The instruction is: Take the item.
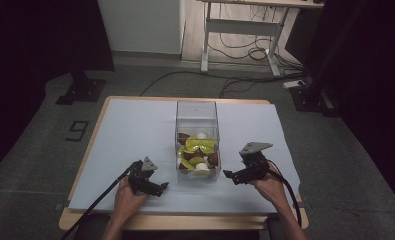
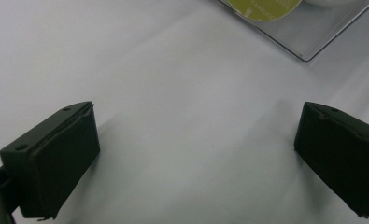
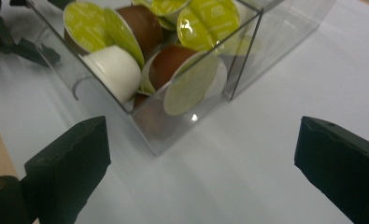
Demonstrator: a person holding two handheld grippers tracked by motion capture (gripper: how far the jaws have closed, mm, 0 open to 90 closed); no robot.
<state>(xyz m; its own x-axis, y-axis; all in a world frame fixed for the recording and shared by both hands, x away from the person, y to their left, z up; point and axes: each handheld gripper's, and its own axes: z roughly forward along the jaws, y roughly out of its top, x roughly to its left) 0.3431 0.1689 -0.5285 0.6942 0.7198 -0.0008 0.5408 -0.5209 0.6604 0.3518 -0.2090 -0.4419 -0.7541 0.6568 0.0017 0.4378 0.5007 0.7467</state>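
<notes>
Tools: my left tool (image 1: pixel 150 184) and right tool (image 1: pixel 237 176) both gape empty, flanking the capsule box (image 1: pixel 197 142); approach step, next I close in on its walls.

Box (image 1: pixel 197 117) mid-table (image 1: pixel 135 125), capsules (image 1: pixel 197 150) inside; tongs flank it.

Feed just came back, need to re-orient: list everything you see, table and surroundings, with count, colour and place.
clear box: one, transparent plastic, table centre, between the grippers
capsules: several, exact count unclear; brown or white cups, yellow-green lids, piled inside the box
table cover: one, pale blue-white, over the wooden table
desk: one, white-legged, on the floor beyond
cables: several, black, on the floor under that desk
left gripper: black, jaws open, left of the box
right gripper: black, jaws open, right of the box
hands: two, at the near edge
</notes>
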